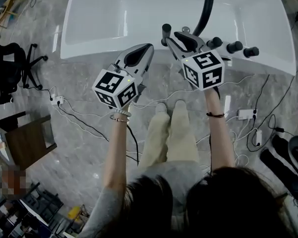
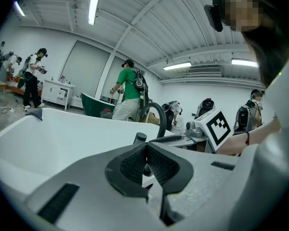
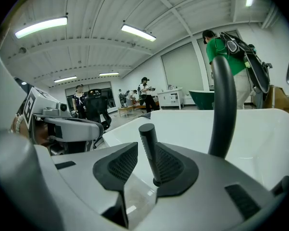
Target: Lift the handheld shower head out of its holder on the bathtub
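Observation:
The handheld shower head [image 1: 166, 31] is a slim black stick standing upright in its holder on the near rim of the white bathtub [image 1: 89, 53]. In the right gripper view the stick [image 3: 149, 148] rises between the jaws of my right gripper [image 3: 145, 166]. It stands close to the right pad [image 3: 170, 165], and the left pad is apart from it; the jaws are open. In the head view the right gripper [image 1: 169, 37] reaches the stick from the near side. My left gripper [image 1: 145, 48] hovers over the rim to its left, its pads [image 2: 134, 165] together on nothing.
A black arched spout [image 1: 206, 9] and three black knobs [image 1: 234, 47] stand on the rim just right of the stick. Cables and a power strip [image 1: 246, 114] lie on the grey floor. An office chair [image 1: 10, 63] stands at far left. People stand beyond the tub.

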`<action>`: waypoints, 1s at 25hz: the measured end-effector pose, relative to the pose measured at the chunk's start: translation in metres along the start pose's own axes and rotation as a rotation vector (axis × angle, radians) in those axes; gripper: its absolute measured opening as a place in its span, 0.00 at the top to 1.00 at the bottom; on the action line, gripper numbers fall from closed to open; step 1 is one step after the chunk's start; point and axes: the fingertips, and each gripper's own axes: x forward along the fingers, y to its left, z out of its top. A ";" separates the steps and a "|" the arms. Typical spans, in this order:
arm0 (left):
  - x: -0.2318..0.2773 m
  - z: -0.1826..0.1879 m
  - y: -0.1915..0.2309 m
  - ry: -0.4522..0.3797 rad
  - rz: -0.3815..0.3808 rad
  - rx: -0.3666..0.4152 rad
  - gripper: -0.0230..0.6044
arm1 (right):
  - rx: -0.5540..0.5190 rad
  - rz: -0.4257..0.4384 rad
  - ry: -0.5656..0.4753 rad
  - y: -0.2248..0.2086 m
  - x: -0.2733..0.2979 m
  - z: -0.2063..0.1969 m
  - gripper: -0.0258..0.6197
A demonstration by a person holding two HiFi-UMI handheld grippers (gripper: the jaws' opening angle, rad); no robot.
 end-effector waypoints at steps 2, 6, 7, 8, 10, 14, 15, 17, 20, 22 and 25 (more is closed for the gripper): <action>0.002 -0.002 0.003 0.005 -0.007 -0.008 0.95 | 0.001 -0.002 0.014 -0.002 0.008 -0.003 0.81; 0.002 -0.009 0.009 0.023 -0.012 -0.022 0.95 | 0.010 0.001 0.031 -0.002 0.020 -0.008 0.76; 0.003 -0.010 0.010 0.026 -0.011 -0.026 0.95 | 0.007 0.001 0.038 -0.003 0.023 -0.010 0.75; 0.003 -0.011 0.012 0.027 -0.010 -0.029 0.95 | 0.004 0.001 0.046 -0.004 0.027 -0.011 0.74; 0.004 -0.012 0.015 0.028 -0.008 -0.031 0.95 | 0.001 -0.004 0.056 -0.007 0.033 -0.014 0.73; 0.003 -0.014 0.018 0.032 -0.006 -0.033 0.95 | 0.007 -0.012 0.053 -0.008 0.041 -0.016 0.72; 0.003 -0.014 0.019 0.032 -0.005 -0.033 0.95 | 0.005 -0.013 0.050 -0.008 0.043 -0.016 0.72; 0.003 -0.015 0.019 0.033 -0.002 -0.032 0.95 | 0.000 -0.016 0.048 -0.007 0.046 -0.015 0.70; 0.001 -0.018 0.020 0.038 0.003 -0.033 0.95 | 0.000 -0.029 0.048 -0.008 0.052 -0.017 0.69; -0.001 -0.021 0.021 0.043 0.004 -0.033 0.95 | 0.000 -0.041 0.052 -0.009 0.056 -0.021 0.69; -0.001 -0.026 0.023 0.050 0.006 -0.035 0.95 | 0.012 -0.057 0.059 -0.013 0.059 -0.029 0.69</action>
